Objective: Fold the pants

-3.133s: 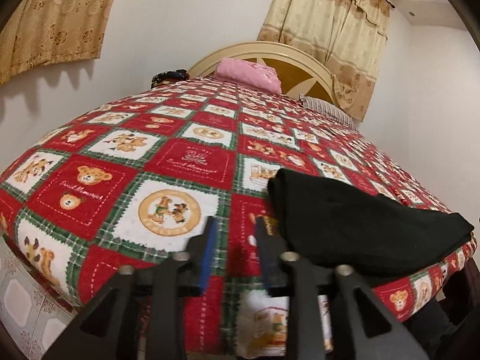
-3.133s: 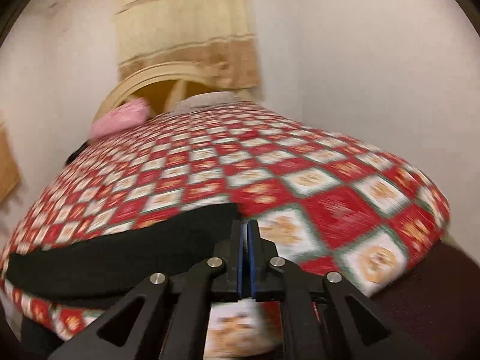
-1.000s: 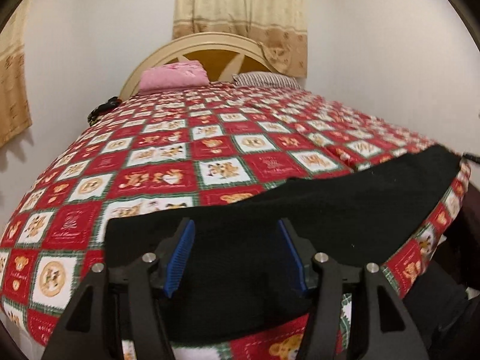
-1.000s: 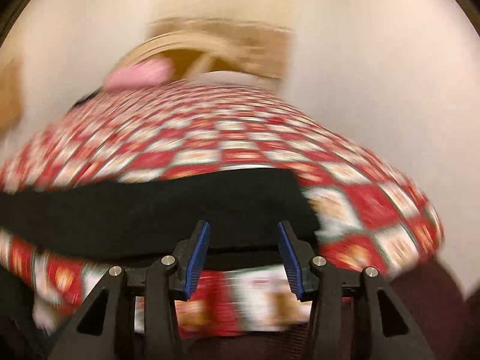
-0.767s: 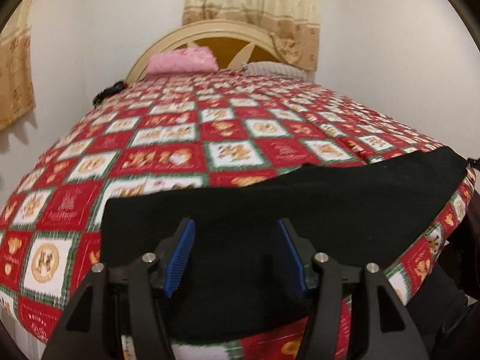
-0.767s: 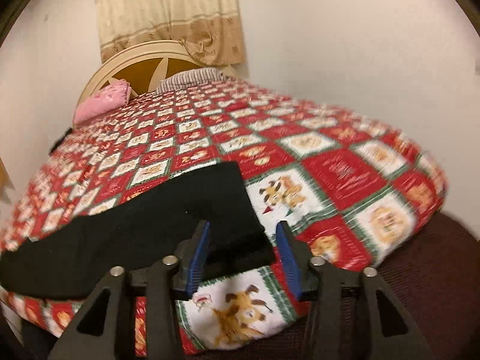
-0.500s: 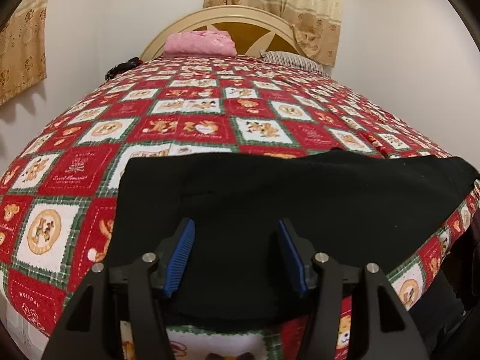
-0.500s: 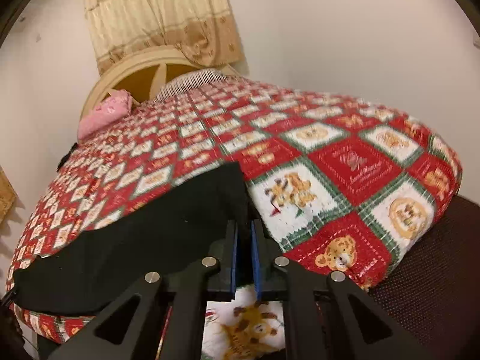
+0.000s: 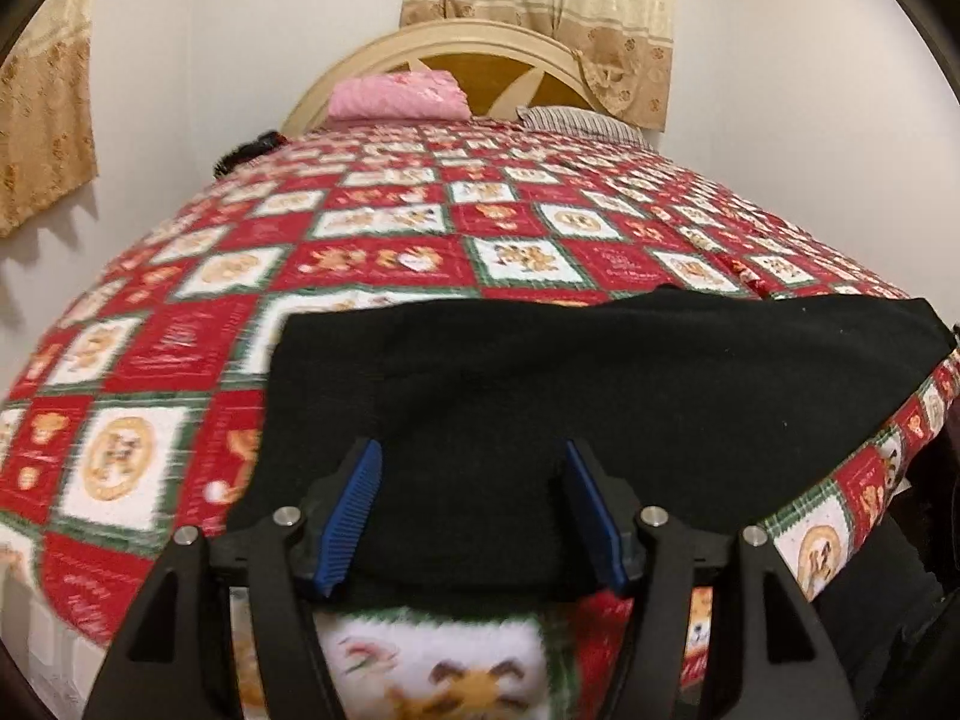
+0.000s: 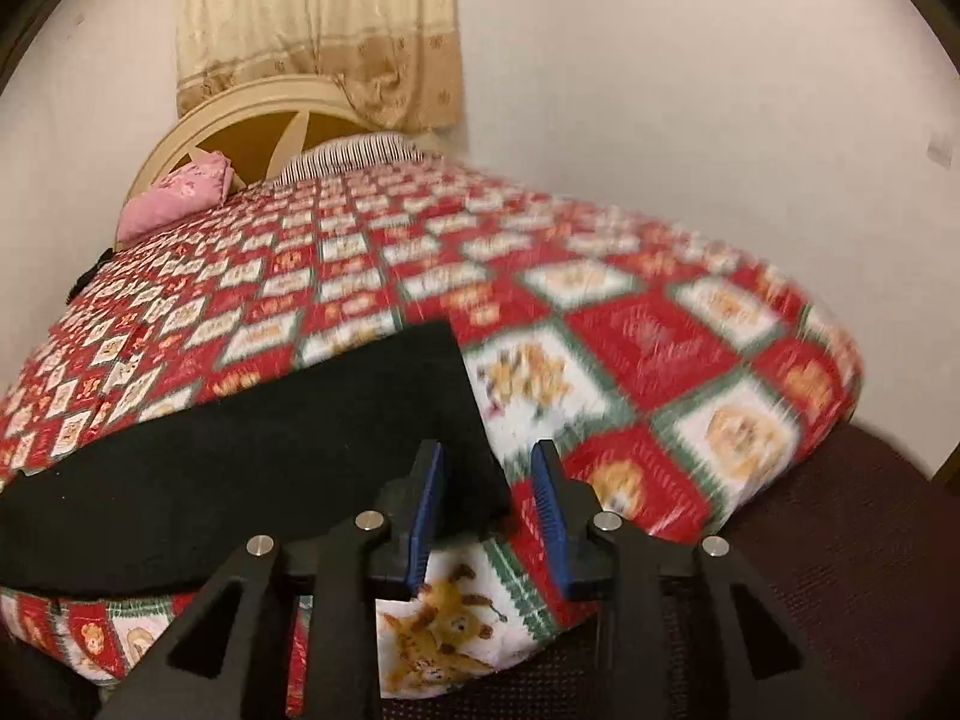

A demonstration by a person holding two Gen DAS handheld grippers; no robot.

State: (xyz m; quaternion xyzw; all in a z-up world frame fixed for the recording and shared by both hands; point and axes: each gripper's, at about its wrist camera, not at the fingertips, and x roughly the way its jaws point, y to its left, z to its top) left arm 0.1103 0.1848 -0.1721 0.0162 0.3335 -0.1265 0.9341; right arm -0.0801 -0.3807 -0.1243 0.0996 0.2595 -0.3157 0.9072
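Black knit pants (image 9: 600,396) lie flat in a long band along the near edge of the red patchwork teddy-bear bedspread (image 9: 384,258), straight ahead of both grippers. Left gripper (image 9: 474,513) spread wide over one end; right gripper (image 10: 489,510) partly apart at the other end's corner. Step looks like pre-grasp; next, pinch the ends and fold across.

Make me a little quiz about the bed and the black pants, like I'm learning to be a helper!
1. True or false: the left tongs are open.
2. What color is the pillow by the headboard: A pink, B blue, C green?
3. The black pants lie on a red, white and green ____.

Key: 1 true. 2 A. 3 blanket.
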